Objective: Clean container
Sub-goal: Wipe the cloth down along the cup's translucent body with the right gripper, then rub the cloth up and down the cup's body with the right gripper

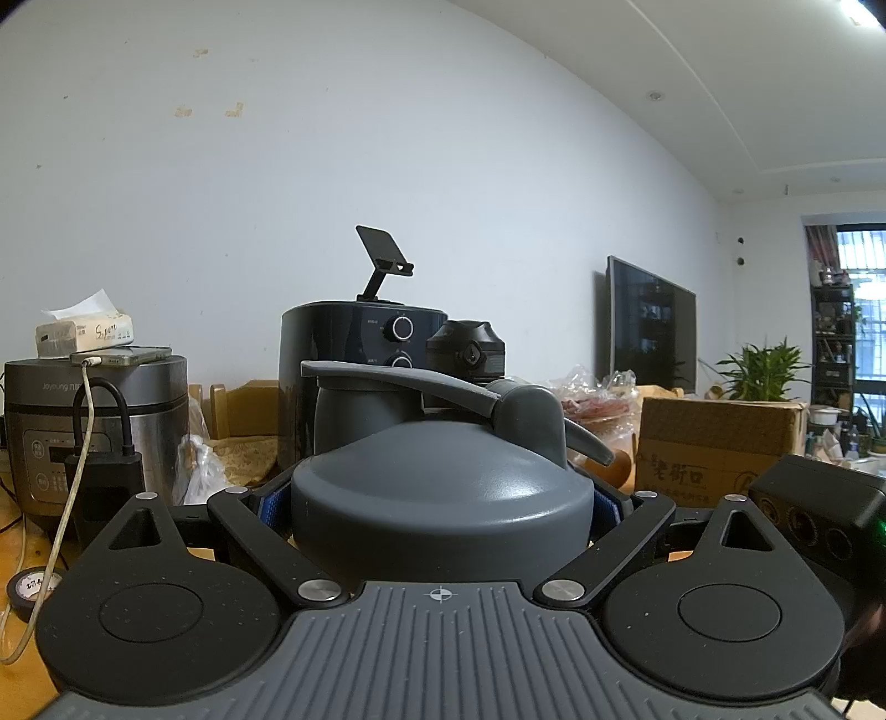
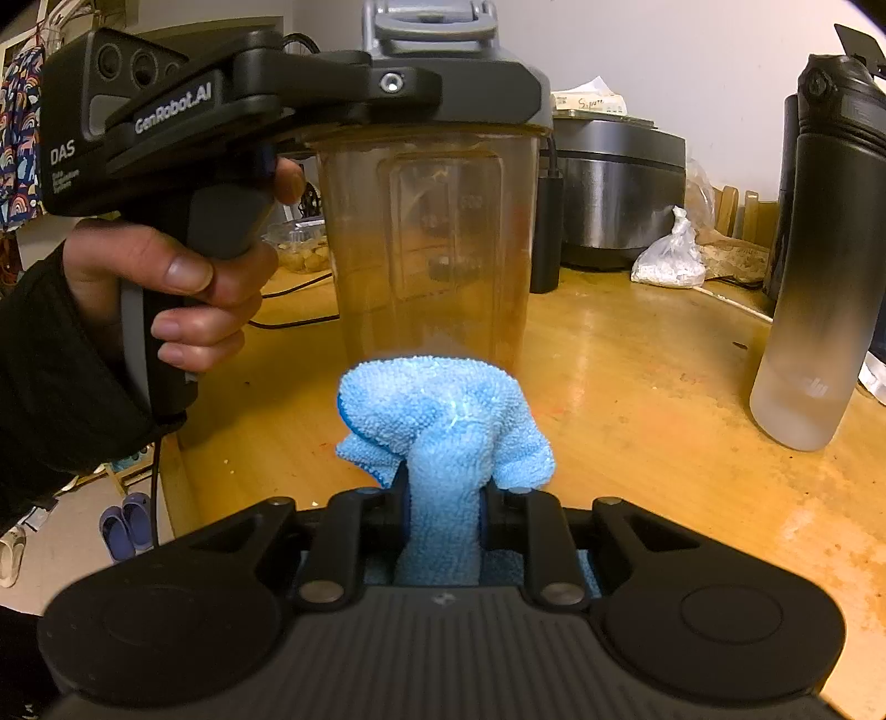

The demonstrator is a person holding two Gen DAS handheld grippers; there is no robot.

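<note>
The container (image 2: 426, 243) is a tall clear bottle with orange-brown staining and a grey lid (image 2: 432, 33), standing upright on the wooden table (image 2: 637, 360). My left gripper (image 1: 440, 498) is shut on the grey lid (image 1: 443, 487); in the right wrist view it (image 2: 387, 83) clamps the lid from the left. My right gripper (image 2: 443, 498) is shut on a bunched blue cloth (image 2: 443, 421), which sits just in front of the container's base.
A black-and-frosted bottle (image 2: 814, 277) stands at right. A rice cooker (image 2: 614, 183) and white bag (image 2: 670, 255) sit behind. An air fryer (image 1: 360, 360), cardboard box (image 1: 714, 448), cables (image 1: 72, 471) and tape roll (image 1: 30, 587) show in the left wrist view.
</note>
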